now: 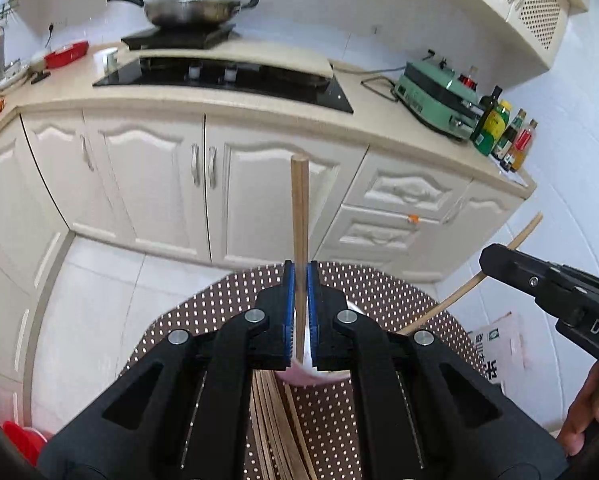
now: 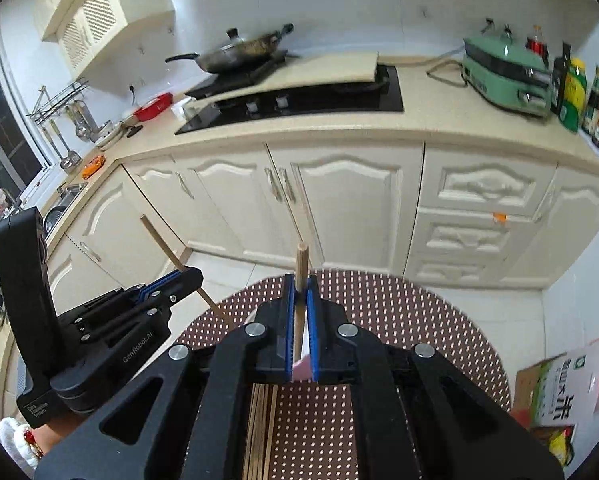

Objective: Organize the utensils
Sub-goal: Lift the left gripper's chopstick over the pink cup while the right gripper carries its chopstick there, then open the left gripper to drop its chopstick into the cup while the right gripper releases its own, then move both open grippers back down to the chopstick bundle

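Observation:
My left gripper (image 1: 300,270) is shut on a wooden chopstick (image 1: 299,208) that points forward and up, above a pink-white cup (image 1: 319,376) on the round dotted table (image 1: 219,312). My right gripper (image 2: 300,284) is shut on another chopstick (image 2: 301,260), also above the cup (image 2: 303,364). The right gripper shows at the right of the left wrist view (image 1: 487,258) with its chopstick (image 1: 519,236). The left gripper shows at the left of the right wrist view (image 2: 187,276) with its chopstick (image 2: 159,240). Several loose chopsticks (image 1: 275,428) lie on the table below the cup.
Cream kitchen cabinets (image 1: 159,184) and a counter with a black hob (image 1: 227,80), a lidded pan (image 1: 191,8), a green appliance (image 1: 435,96) and sauce bottles (image 1: 499,128) stand beyond the table. A cardboard box (image 2: 559,392) sits on the floor to the right.

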A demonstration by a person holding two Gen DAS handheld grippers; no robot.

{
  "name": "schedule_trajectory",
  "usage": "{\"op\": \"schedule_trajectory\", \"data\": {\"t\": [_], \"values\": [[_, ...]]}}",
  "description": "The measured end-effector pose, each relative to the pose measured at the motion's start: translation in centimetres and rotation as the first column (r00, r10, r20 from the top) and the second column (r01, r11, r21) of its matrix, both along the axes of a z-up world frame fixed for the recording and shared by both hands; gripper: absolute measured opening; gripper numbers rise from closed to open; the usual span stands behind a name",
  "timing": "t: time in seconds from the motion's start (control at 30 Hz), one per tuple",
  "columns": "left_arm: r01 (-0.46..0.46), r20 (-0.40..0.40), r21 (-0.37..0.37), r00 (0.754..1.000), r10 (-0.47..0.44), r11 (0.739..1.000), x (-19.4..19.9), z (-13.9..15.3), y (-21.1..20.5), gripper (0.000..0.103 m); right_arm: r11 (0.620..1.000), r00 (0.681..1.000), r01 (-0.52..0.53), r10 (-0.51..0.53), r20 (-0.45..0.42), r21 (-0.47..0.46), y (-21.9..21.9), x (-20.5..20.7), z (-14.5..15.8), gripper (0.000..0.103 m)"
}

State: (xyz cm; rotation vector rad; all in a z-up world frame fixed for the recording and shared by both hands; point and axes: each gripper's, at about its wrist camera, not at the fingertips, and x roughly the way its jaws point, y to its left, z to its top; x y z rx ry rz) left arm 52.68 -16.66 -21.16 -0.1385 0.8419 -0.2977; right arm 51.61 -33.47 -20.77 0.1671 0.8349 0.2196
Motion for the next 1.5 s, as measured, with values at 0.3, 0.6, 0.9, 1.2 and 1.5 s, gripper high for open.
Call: {"op": "schedule_trajectory", "data": {"t": [0.3,0.6,0.9,1.2,1.5], "values": [[0.051,-0.089,0.035,0.995,-0.048,0.998,-0.4,-1.8,-0.1,0.007,0.999,0.996,0.010,-0.007,-0.089,0.031,0.2,-0.5,-2.5,0.005],[0.075,-0.094,0.106,0.993,-0.066,0.992,-1.7,-1.4,-0.1,0.061,0.998,0.992,0.024,-0.017,-0.129,0.055,0.8,-1.0,-3.5,0.008],[0.052,-0.098,0.085,0.994,-0.043,0.995,-3.5,-1.1,3.0,0.060,0.996,0.992,0.077,-0.071,-0.104,0.051,-0.1,-2.8,-3.2,0.031],[0.031,-0.170,0.073,0.985,-0.018,0.997,-5.2,-4.0,5.4,0.060,0.997,0.992,0.063,-0.057,-0.115,0.047,-0.3,-5.4,-4.4,0.033],[0.112,-0.373,0.164,0.927,-0.043,0.980,-5.8,-12.0,3.8,0.060,0.998,0.969,0.014,0.001,-0.247,0.057,1.8,-6.3,-9.7,0.033]]}}
